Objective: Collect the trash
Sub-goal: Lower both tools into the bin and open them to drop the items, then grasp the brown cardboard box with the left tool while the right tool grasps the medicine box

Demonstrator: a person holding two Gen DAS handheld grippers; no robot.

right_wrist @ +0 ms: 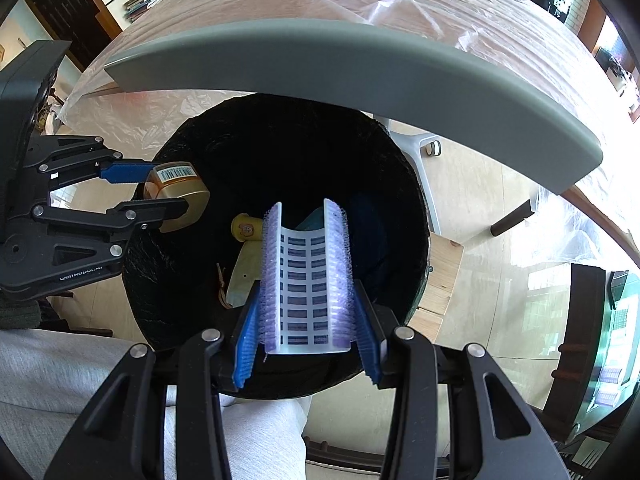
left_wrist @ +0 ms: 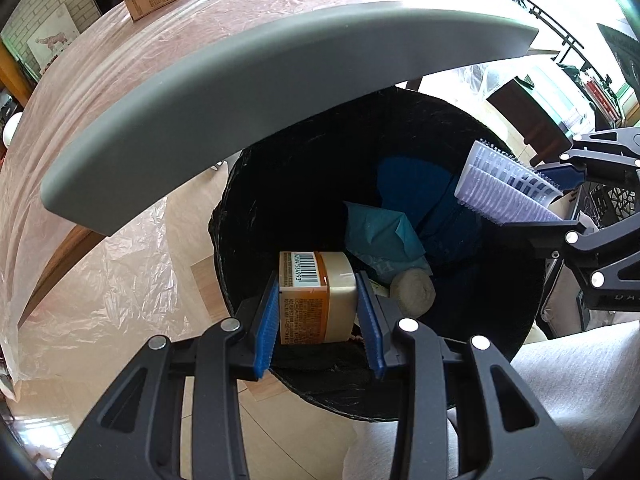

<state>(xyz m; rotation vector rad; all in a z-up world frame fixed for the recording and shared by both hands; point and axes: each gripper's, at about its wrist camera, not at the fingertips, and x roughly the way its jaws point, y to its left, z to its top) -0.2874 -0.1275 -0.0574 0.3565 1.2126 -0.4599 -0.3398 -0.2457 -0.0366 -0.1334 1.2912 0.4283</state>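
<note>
While the table (right_wrist: 500, 28), draped in clear plastic sheet, is filling the background, a grey chair back (left_wrist: 256, 92) is arching above a black bin (left_wrist: 516, 344) standing on the floor. The bin is already holding blue wrappers (left_wrist: 416, 188), a teal packet (left_wrist: 380, 232) and a pale roll (left_wrist: 414, 294). The left claw (left_wrist: 318, 312) is hanging over the bin's mouth, clenched on an orange jar (left_wrist: 316, 300) with a cream lid and a barcode label; the jar is looking rigid and smooth, so a grip across its flat sides seems safest against slipping. The right claw (right_wrist: 306, 340) is likewise hovering over the opening, grasping a bristly hair roller (right_wrist: 306, 276) by its long edges; being light, perforated plastic, it is probably flexing easily under pressure.
</note>
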